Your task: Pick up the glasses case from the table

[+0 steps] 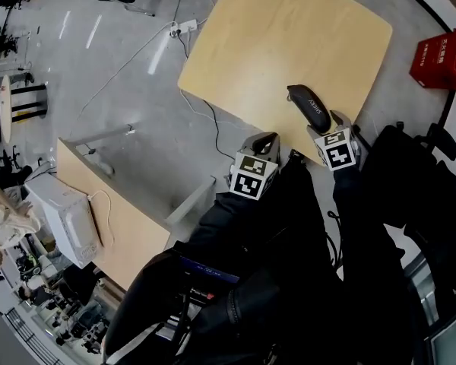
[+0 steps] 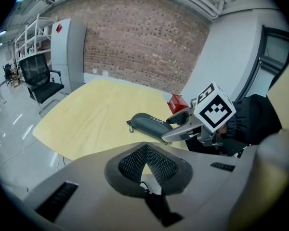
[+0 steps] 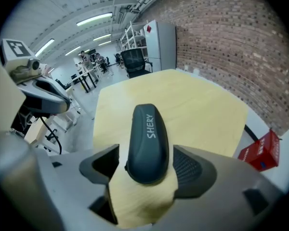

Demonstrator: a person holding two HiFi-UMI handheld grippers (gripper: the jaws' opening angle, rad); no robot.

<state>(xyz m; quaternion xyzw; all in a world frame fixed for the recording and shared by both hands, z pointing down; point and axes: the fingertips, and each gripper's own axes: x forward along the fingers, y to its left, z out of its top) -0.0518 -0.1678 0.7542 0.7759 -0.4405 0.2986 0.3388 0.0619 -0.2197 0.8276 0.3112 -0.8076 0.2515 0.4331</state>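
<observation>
Now right gripper [image 3: 148, 166] gapes around glasses case [image 3: 148, 136], seemingly not touching; left gripper [image 2: 147, 166] closed.

A pale wooden bench [image 1: 289, 44] stands on a glossy grey floor [image 1: 121, 74] before a red brick wall [image 2: 144, 37]. A black office chair [image 2: 41, 81], tall white cabinet [image 2: 70, 52], dark-framed window [image 2: 274, 54] and ceiling strip lights [image 3: 94, 19] surround it.
</observation>
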